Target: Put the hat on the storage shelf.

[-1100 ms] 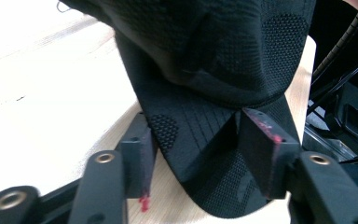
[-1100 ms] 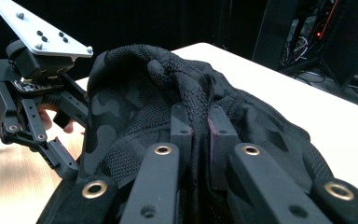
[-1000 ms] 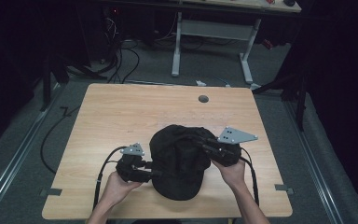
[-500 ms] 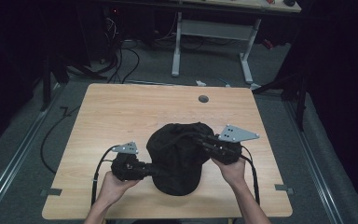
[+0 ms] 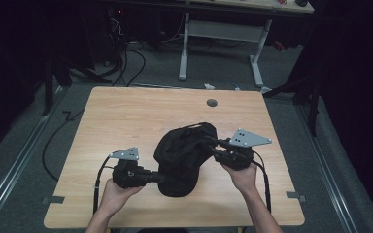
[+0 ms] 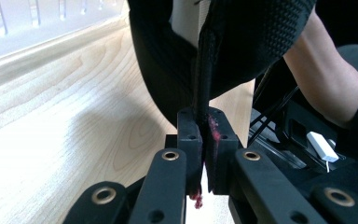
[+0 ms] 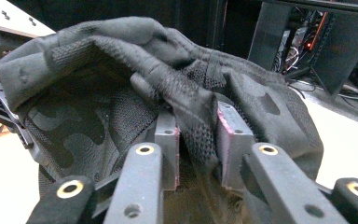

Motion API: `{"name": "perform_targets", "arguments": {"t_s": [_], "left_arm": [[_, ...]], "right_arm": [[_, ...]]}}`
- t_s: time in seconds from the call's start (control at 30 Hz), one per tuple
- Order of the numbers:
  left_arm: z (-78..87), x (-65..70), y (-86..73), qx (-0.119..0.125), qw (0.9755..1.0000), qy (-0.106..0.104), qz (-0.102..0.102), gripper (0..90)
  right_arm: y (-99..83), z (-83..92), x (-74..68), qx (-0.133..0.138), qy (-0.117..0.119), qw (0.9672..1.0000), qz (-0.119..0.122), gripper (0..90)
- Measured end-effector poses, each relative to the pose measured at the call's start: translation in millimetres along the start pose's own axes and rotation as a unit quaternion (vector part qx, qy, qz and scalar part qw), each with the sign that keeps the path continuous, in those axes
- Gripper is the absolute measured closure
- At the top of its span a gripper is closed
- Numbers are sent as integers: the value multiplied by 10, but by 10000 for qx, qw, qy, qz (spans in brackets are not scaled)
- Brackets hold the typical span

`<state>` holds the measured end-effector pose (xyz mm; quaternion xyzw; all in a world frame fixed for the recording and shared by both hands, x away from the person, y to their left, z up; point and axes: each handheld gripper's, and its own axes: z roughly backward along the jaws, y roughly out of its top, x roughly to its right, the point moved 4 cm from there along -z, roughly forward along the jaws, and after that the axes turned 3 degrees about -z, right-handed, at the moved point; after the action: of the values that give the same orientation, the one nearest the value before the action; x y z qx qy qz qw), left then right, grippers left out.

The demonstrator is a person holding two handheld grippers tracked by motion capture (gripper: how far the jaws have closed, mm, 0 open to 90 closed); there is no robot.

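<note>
Left gripper (image 5: 161, 177): clamping down on the near edge of the black cap (image 5: 184, 155); its jaws have just been closing, and in the left gripper view the pads (image 6: 189, 128) are pinching a thin seam of fabric.
Black cap: lying on the wooden table (image 5: 126, 111) between the two grippers, crumpled, its mesh crown partly lifting.
Right gripper (image 5: 212, 147): jaws have just been opening; a fold of mesh (image 7: 196, 126) is sitting between the pads, which are standing slightly apart, so the grip looks to be loosening.
Doing the step well: probably keeping the left pinch firm on the seam while the right re-seats deeper on the fabric.
Long axis: running diagonally, from near-left to far-right; which end is the brim I cannot tell.
</note>
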<state>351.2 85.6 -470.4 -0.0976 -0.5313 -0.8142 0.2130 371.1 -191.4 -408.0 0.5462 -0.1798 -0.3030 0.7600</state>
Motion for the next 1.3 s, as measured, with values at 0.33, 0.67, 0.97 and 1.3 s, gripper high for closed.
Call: {"name": "perform_targets", "arguments": {"t_s": [0.33,0.67,0.97,1.3], "left_arm": [[58,44,43,76,9995,235,-171,867],[180,9,70,308,9982,500,-116,867],[282,-40,109,563,9942,909,-71,867],[369,-97,157,825,9881,1296,-47,866]], "right_arm": [[-77,24,68,-29,-133,9996,-245,503],[-192,154,183,-49,-289,9978,-586,406],[-679,100,292,-708,-652,9914,-890,410],[-1344,51,504,-1519,-1491,9690,-1258,414]]}}
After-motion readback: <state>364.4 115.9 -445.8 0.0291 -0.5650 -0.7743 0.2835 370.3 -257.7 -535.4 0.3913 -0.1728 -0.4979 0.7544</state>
